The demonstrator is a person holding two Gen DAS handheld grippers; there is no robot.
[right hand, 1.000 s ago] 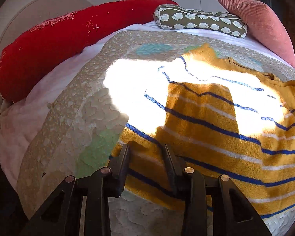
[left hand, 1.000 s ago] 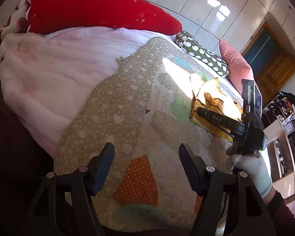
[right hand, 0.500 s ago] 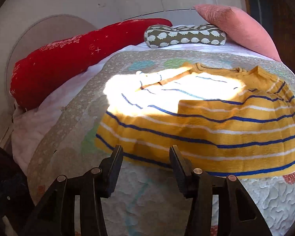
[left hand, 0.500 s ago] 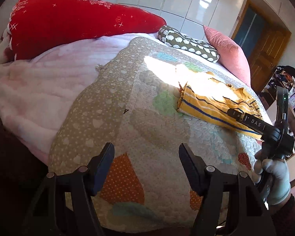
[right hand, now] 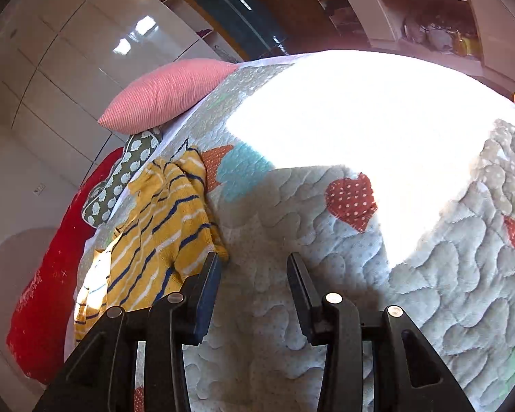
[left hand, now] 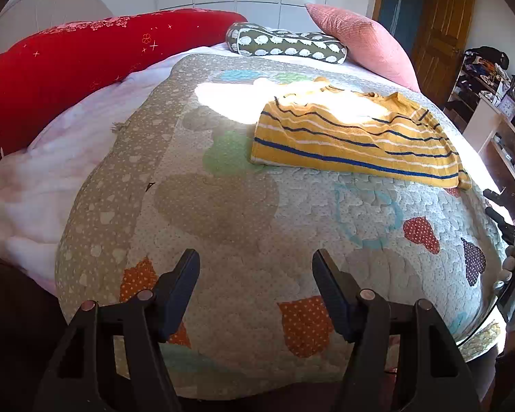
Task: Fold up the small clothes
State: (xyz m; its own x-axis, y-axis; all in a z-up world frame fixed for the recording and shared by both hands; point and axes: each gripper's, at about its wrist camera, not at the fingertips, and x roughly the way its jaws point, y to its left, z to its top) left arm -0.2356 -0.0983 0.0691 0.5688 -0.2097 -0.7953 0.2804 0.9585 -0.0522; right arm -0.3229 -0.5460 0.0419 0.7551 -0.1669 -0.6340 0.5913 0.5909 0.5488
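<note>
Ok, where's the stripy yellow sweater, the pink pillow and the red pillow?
Sweater [left hand: 353,140], left wrist view, middle of the folded front.
Pink pillow [left hand: 357,37], left wrist view, its middle.
Red pillow [left hand: 86,61], left wrist view, its middle.

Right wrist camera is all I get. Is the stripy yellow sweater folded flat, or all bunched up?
Observer: Left wrist view shows the striped yellow sweater folded flat into a long band on the patchwork quilt.
Operator: Are the other jaws near it?
Observer: No, the left gripper is open over bare quilt, apart from the sweater.
Operator: What's behind it?
Observer: A long red cushion beside the sheep-print pillow.
</note>
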